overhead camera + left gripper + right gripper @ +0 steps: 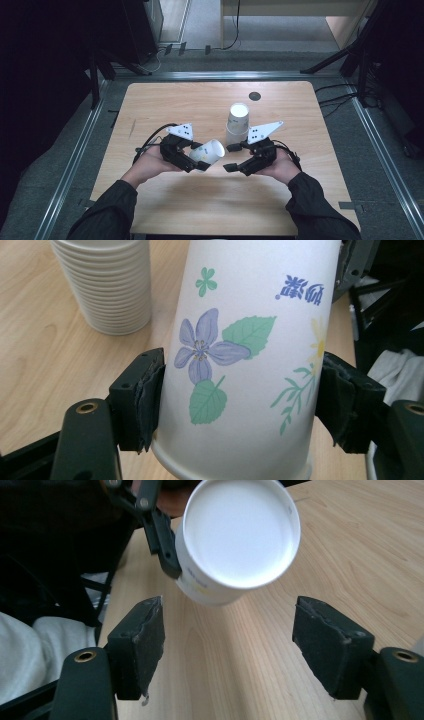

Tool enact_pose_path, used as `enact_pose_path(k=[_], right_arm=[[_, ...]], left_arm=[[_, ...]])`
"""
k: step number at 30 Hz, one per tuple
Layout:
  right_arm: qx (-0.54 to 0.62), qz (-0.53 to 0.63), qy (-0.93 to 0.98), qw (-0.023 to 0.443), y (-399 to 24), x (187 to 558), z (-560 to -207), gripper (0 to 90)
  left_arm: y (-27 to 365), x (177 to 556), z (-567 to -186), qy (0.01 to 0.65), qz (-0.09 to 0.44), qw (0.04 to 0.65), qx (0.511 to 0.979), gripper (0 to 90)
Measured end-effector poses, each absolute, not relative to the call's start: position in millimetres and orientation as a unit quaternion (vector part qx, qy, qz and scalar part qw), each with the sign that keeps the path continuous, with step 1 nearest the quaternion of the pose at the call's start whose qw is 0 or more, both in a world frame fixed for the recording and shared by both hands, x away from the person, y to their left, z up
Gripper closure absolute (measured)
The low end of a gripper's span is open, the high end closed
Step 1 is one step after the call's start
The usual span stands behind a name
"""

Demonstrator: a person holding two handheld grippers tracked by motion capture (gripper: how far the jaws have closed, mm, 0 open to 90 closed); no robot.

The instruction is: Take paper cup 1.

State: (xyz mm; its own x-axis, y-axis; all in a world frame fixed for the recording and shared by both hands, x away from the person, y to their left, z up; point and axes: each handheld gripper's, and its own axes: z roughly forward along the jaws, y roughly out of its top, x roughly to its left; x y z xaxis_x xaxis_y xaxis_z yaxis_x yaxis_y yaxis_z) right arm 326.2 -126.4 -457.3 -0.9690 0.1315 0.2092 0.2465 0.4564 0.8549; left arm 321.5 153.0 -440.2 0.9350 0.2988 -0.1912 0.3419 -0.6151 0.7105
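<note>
- Here, nearest the person: left gripper (192, 161) clamped across the body of a white paper cup printed with purple flowers and green leaves (208, 153), pads (148, 390) pressed flat on opposite sides of the wall near the rolled rim.
- Held clear of the light wooden table (165, 100), tipped on its side, long axis roughly level and running from the left gripper toward the right one.
- Narrow closed base leading: seen along the right gripper's jaws as a plain white disc (240, 535), up and slightly left of the middle of the gap.
- Right gripper (231, 157) spread wide, nothing between the pads (145, 640), bare tabletop showing through the gap.
- Cup base just beyond those fingertips, apart from them, not yet inside the jaws; judged the nearer free hand for a hand-over or for steadying the base.
- Key relation, as a judgement: cup axis pointing almost straight into the open right jaws, so a short approach along that axis, raised a touch, would bring the base between the pads; a sideways approach would likely knock the rounded wall instead.
- Farther off, behind and between both grippers: tall stack of plain white paper cups (237, 124), standing mouth-down on the table, well clear of the held cup.
- Farthest: small dark round disc (255, 96) set in the tabletop near the far edge.
</note>
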Motion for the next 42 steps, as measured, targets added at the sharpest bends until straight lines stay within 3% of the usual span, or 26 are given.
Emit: enact_pose_path(k=[19,42], right_arm=[[-0.109,-0.504,-0.855,0.052,-110,324,-469,29.5],[-0.102,-0.518,-0.848,0.049,-84,330,-466,32.0]], left_arm=[[129,325,-431,0.115,-0.025,0.255,0.96,27.6],[124,333,-424,0.096,-0.027,0.233,0.967,28.4]])
